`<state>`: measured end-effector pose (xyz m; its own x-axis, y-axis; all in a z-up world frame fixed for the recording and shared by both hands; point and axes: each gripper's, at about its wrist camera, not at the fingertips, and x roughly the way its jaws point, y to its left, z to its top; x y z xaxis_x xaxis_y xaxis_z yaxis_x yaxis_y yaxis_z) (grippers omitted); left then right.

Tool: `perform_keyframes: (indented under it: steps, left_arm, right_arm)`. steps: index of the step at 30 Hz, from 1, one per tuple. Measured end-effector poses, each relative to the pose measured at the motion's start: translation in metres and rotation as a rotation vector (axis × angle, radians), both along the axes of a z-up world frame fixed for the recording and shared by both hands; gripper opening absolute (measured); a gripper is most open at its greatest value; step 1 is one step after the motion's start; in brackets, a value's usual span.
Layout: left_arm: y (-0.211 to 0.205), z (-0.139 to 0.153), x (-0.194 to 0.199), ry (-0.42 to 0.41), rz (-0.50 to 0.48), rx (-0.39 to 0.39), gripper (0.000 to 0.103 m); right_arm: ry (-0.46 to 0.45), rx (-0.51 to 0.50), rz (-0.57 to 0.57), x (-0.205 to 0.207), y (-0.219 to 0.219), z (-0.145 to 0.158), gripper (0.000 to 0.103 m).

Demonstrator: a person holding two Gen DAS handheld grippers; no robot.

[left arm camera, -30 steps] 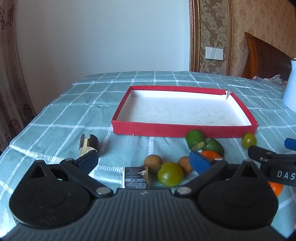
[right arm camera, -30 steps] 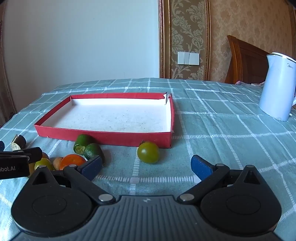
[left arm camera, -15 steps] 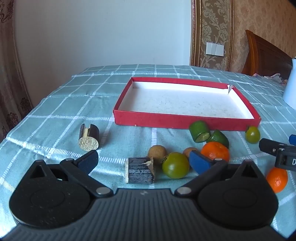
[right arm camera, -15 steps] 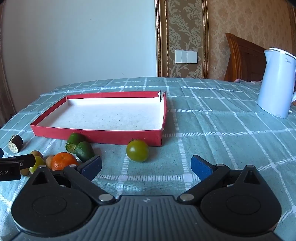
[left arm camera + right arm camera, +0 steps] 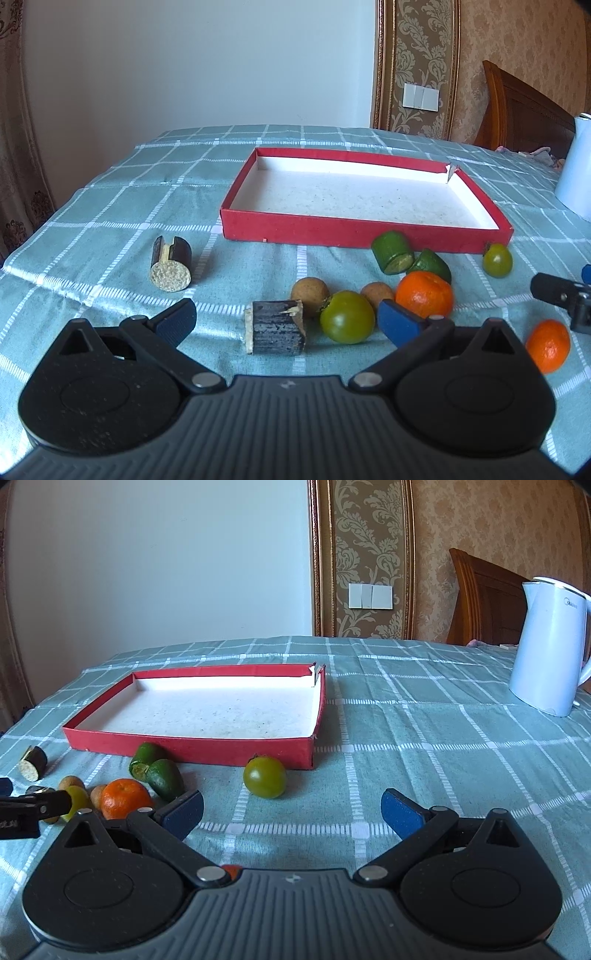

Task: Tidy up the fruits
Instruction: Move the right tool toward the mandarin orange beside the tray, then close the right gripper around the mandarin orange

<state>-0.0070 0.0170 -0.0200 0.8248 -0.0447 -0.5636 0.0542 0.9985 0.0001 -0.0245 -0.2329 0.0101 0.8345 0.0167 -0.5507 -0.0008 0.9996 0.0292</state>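
The left claw (image 5: 282, 320) is hanging wide apart over the desk (image 5: 110, 221) and is gripping nothing. A dark block (image 5: 275, 326) with a pale end is lying right in front of it, between its blue pads. A green tomato (image 5: 347, 321) is sitting just beside the block, with two small brown round fruits (image 5: 309, 291) behind it. A big orange (image 5: 424, 294) is sitting near the right pad. Two green cut pieces (image 5: 392, 252) are lying close to the front wall of the red tray (image 5: 332, 230), which is holding no fruit. A dark cut piece (image 5: 170, 264) is lying alone off to the left. A smaller orange (image 5: 547, 345) is sitting far right.

The right claw (image 5: 291, 810) is also spread wide and is gripping nothing. Another green tomato (image 5: 264, 777) is sitting ahead of it, near the corner of the tray. A white kettle (image 5: 546, 646) is standing well apart on the right, on the checked cloth.
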Motion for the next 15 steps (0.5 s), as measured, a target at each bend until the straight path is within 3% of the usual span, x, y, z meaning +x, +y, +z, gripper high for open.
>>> perform_keyframes:
  steps: [8, 15]
  left_arm:
    - [-0.002, -0.001, -0.003, 0.003, -0.008, 0.0, 0.103]
    - [-0.003, -0.001, -0.007, -0.002, -0.022, 0.007, 0.103]
  right_arm:
    - [-0.017, -0.027, 0.063, -0.034, 0.007, 0.001, 0.103]
    - [0.013, -0.076, 0.091, -0.033, 0.022, -0.001, 0.103]
